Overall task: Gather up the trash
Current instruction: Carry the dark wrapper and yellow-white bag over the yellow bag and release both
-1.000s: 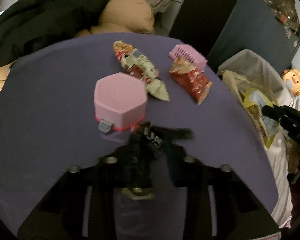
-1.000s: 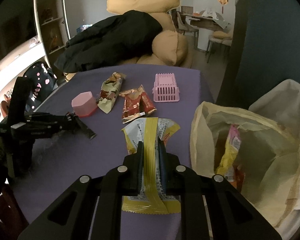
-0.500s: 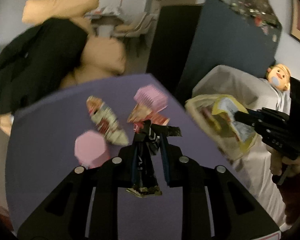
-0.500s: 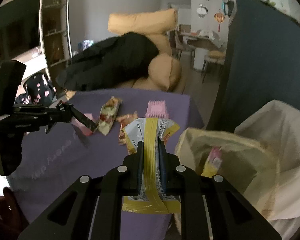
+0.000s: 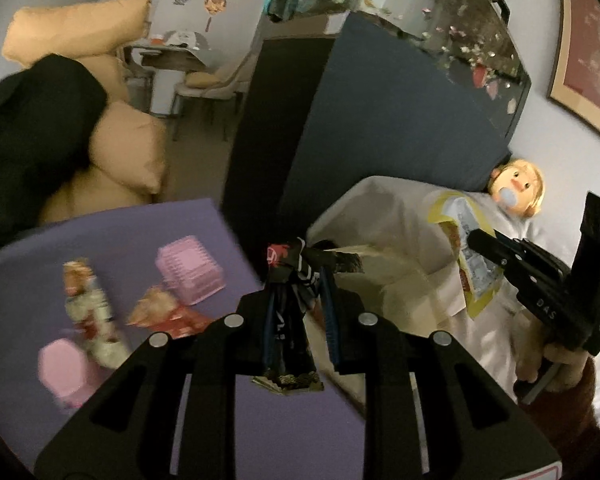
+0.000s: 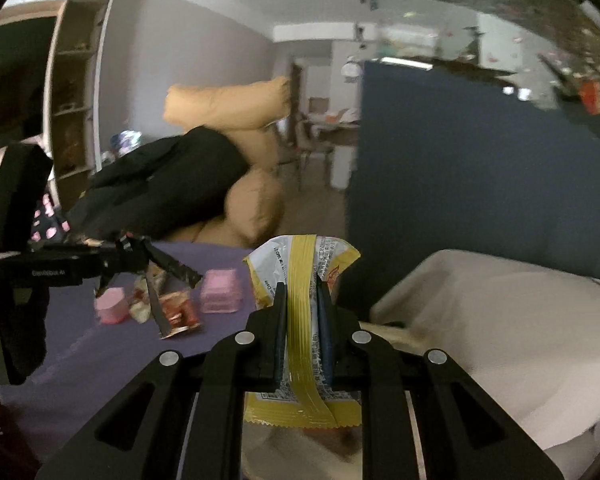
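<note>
Left wrist view: fingers [image 5: 298, 308] pinch a black wrapper [image 5: 290, 320]; right fingers [image 6: 302, 316] clamp a yellow wrapper [image 6: 302, 344].

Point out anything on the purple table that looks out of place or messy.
Two crumpled snack wrappers, one pale and one red, lie loose on the purple table beside a pink basket and a pink box. They are litter not yet picked up.

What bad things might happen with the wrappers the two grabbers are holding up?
The black wrapper is crumpled in the left gripper and hangs out below, so it might slip free. The yellow wrapper in the right gripper is flat and slick; it may slide out before reaching the bag.
</note>
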